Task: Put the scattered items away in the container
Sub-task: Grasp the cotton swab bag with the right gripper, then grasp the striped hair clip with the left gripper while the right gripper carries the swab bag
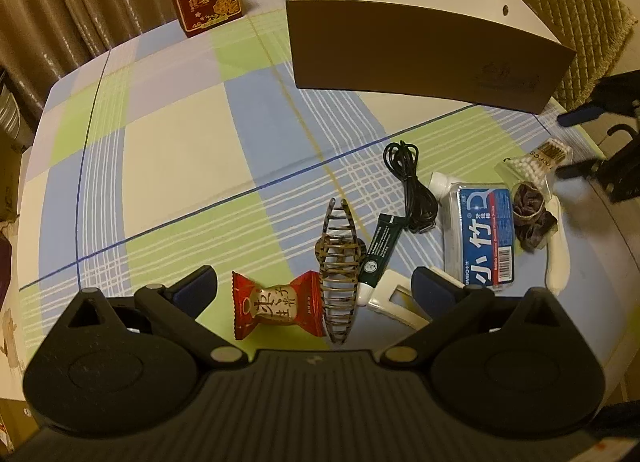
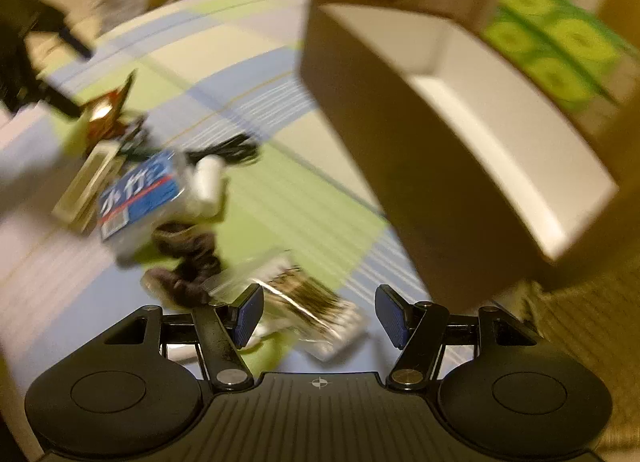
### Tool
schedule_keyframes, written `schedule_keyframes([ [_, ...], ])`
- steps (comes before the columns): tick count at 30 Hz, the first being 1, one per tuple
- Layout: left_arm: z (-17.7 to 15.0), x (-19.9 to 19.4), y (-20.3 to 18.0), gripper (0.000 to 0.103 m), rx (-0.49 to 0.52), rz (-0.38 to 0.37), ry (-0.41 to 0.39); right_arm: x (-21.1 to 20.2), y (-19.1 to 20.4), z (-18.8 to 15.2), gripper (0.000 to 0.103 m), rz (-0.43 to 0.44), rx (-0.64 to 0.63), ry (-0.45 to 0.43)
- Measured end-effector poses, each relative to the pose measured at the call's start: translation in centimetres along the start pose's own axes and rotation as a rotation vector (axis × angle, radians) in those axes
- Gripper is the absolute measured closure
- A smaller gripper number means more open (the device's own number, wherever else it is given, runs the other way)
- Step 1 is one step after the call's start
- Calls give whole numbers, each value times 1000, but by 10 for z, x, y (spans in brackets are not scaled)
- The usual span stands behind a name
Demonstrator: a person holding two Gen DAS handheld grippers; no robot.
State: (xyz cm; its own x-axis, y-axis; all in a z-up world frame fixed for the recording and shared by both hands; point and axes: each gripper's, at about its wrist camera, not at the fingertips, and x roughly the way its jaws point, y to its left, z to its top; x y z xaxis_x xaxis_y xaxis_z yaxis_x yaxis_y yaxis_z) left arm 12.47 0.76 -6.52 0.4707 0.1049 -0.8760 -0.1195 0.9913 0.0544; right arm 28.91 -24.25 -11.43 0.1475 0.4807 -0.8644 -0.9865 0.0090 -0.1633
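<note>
Left gripper spread wide over candy, right gripper parted, seemingly above swab packet.

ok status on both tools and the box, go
Left tool open, low over candy and hair claw. Right tool open over cotton swabs. Box looks empty.

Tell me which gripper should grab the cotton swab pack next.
Right. The right gripper is open with the cotton swab pack lying between its fingers. The left gripper is over the red candy.

left gripper spread, right gripper likewise (blurred)
</note>
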Motion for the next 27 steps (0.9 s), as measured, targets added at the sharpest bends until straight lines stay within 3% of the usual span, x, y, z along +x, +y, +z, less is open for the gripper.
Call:
schedule_keyframes([
  [3, -1, 0, -1, 1, -18, 5, 8, 18, 1, 0, 44, 52, -82, 44],
  [6, -3, 0, -2, 1, -33, 12, 14, 29, -4, 2, 44, 99, -88, 51],
  [8, -3, 0, -3, 1, -40, 13, 16, 36, -8, 3, 63, 146, -74, 68],
  [12, -3, 2, -5, 2, -47, 13, 23, 36, -15, 4, 73, 174, -21, 66],
  [16, -1, 3, -8, 2, -38, 7, 20, 30, -20, 2, 80, 151, 58, 51],
  [27, 4, 3, -15, 2, 1, -15, -2, -8, -19, -12, 81, 15, 249, 7],
])
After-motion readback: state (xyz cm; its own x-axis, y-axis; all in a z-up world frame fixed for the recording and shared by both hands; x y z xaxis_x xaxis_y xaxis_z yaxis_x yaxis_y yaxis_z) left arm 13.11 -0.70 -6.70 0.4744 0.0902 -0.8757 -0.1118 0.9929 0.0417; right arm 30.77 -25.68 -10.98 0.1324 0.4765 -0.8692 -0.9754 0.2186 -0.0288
